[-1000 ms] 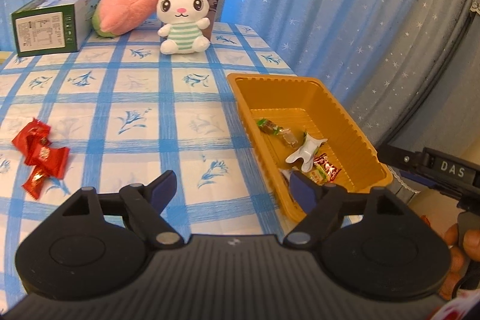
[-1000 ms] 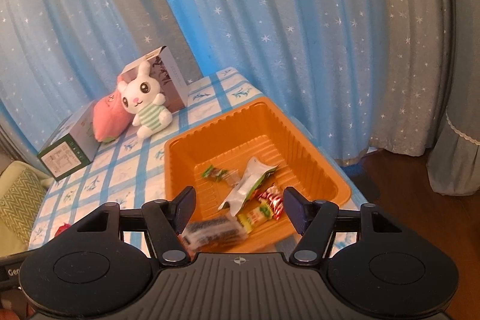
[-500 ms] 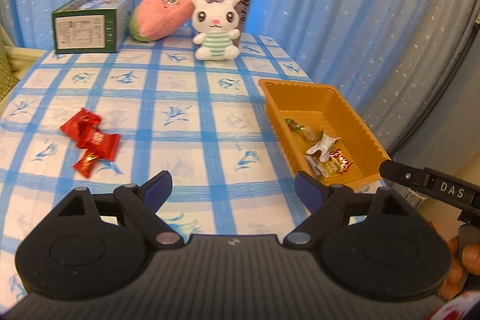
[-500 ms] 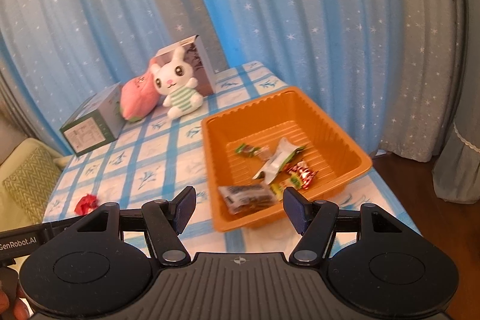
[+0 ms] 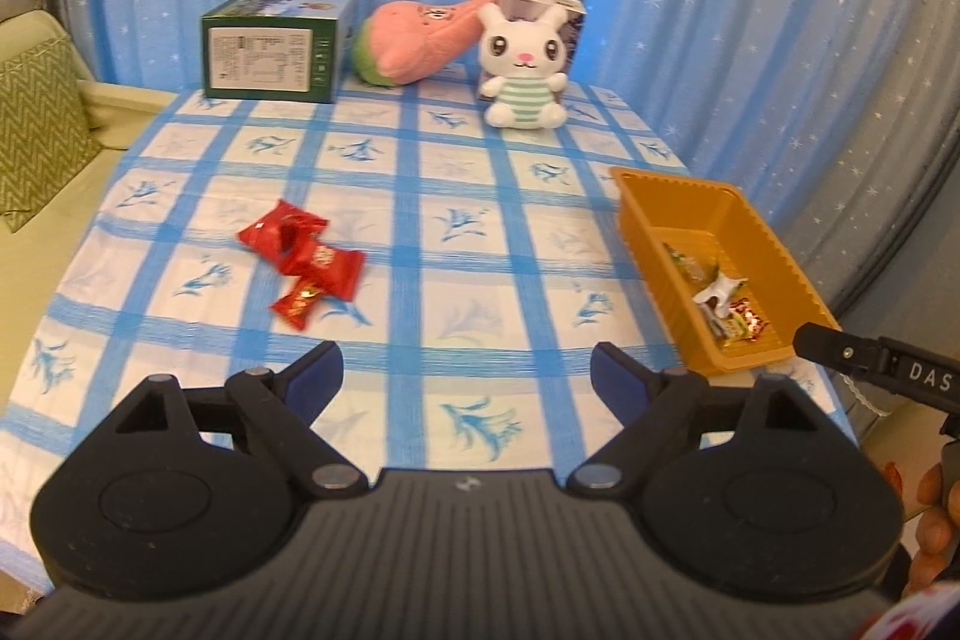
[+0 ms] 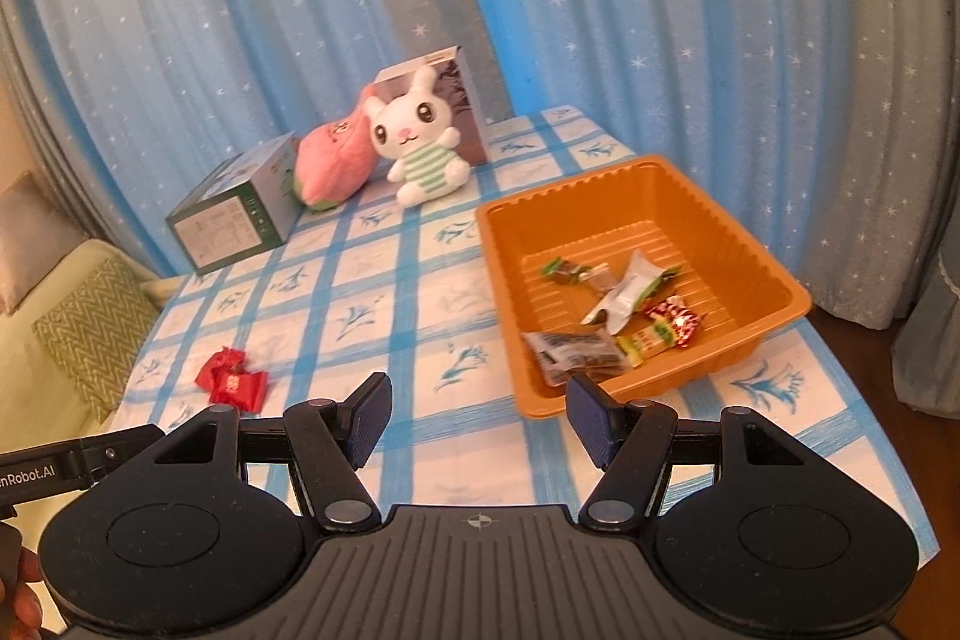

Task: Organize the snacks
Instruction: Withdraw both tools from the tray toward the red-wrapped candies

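Observation:
An orange tray (image 6: 744, 244) sits at the table's right edge and holds several wrapped snacks (image 6: 624, 304); it also shows in the left wrist view (image 5: 762, 232). Three red snack packets (image 5: 303, 259) lie on the checked cloth left of centre, seen too in the right wrist view (image 6: 231, 379). My left gripper (image 5: 465, 376) is open and empty, held above the table's near edge. My right gripper (image 6: 477, 415) is open and empty, held above the near edge in front of the tray.
At the back stand a green box (image 5: 276, 43), a pink plush (image 5: 414, 37), a white bunny plush (image 5: 525, 67) and a small carton (image 5: 561, 13). Blue curtains hang behind. A sofa with a green cushion (image 5: 30, 130) is at the left.
Both grippers have drawn back and up from the tray, so more of the table shows. A grey snack packet has dropped from the right gripper into the tray.

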Demonstrator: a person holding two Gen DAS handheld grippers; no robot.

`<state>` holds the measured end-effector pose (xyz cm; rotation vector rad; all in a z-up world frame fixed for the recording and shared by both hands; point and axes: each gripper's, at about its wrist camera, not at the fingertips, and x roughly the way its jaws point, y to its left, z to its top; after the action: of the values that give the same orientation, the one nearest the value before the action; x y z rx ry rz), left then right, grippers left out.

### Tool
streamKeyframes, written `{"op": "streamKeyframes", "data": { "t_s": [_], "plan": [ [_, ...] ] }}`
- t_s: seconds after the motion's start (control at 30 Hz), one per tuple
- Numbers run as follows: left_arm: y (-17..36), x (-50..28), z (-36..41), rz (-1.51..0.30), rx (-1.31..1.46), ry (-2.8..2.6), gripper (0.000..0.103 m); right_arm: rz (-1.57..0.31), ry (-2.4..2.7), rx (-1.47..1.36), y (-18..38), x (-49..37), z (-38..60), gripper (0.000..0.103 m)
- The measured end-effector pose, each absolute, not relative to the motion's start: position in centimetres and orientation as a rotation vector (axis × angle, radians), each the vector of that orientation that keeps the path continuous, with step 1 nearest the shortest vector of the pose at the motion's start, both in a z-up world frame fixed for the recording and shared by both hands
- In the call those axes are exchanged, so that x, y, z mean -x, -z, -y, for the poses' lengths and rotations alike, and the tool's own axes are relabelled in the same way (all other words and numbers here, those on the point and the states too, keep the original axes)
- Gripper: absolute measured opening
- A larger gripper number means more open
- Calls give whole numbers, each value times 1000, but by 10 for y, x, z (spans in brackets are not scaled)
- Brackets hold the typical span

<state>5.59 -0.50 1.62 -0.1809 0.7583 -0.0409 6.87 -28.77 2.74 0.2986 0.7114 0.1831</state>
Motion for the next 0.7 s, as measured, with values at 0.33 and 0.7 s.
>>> {"op": "streamKeyframes", "data": {
  "t_s": [0.33, 0.7],
  "plan": [
    [-10, -50, -22, -764, 172, -5, 88, -735, -251, -253, -21, -74, 259, 64],
    [18, -68, -61, -807, 148, -56, 87, -782, -368, -135, 8, -102, 208, 64]
  ]
}}
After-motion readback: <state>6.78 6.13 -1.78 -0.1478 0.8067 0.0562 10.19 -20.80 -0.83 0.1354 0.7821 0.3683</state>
